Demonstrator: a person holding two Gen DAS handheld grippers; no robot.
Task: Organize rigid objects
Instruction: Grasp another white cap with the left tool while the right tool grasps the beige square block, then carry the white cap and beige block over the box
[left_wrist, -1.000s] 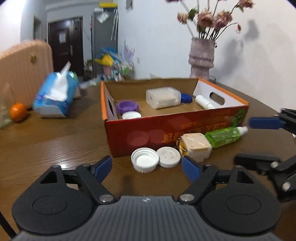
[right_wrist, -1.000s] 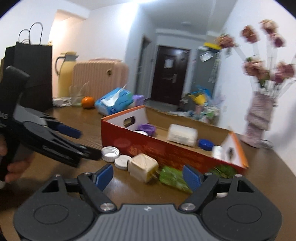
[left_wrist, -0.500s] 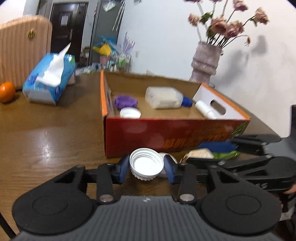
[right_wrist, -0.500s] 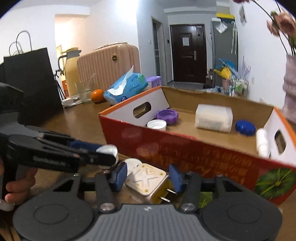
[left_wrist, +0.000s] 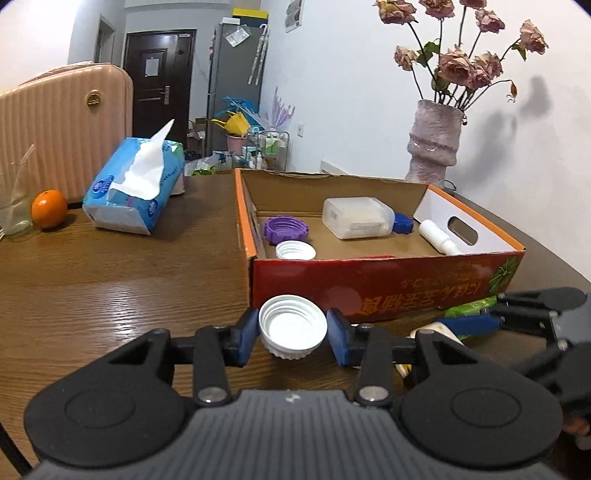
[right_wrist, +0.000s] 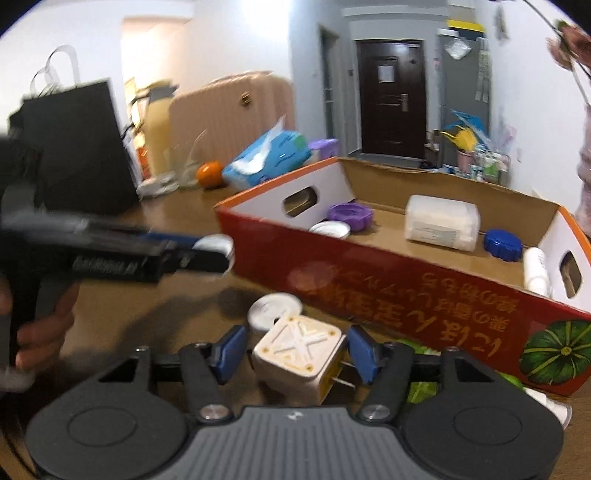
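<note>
My left gripper (left_wrist: 292, 332) is shut on a white ribbed jar lid (left_wrist: 293, 326) and holds it above the table, in front of the red cardboard box (left_wrist: 369, 284). It also shows in the right wrist view (right_wrist: 212, 253), lifted. My right gripper (right_wrist: 295, 350) is shut on a cream cube plug adapter (right_wrist: 301, 352), low by the box's front wall (right_wrist: 406, 291). A second white lid (right_wrist: 273, 310) lies on the table behind the adapter. A green bottle (left_wrist: 471, 308) lies by the box front. The box holds a purple lid (left_wrist: 285, 229), a white lid (left_wrist: 295, 251), a clear container (left_wrist: 356, 217), a blue cap (right_wrist: 503, 244) and a white tube (left_wrist: 439, 236).
A blue tissue pack (left_wrist: 135, 188) and an orange (left_wrist: 48, 208) sit on the brown table (left_wrist: 110, 288) to the left. A pink vase with dried roses (left_wrist: 434, 147) stands behind the box. A pink suitcase (left_wrist: 55, 125) and a black paper bag (right_wrist: 79, 147) stand beyond the table.
Both grippers closed: the left on the white lid, the right on the plug adapter. The left gripper has since lifted the lid off the table towards the box.
</note>
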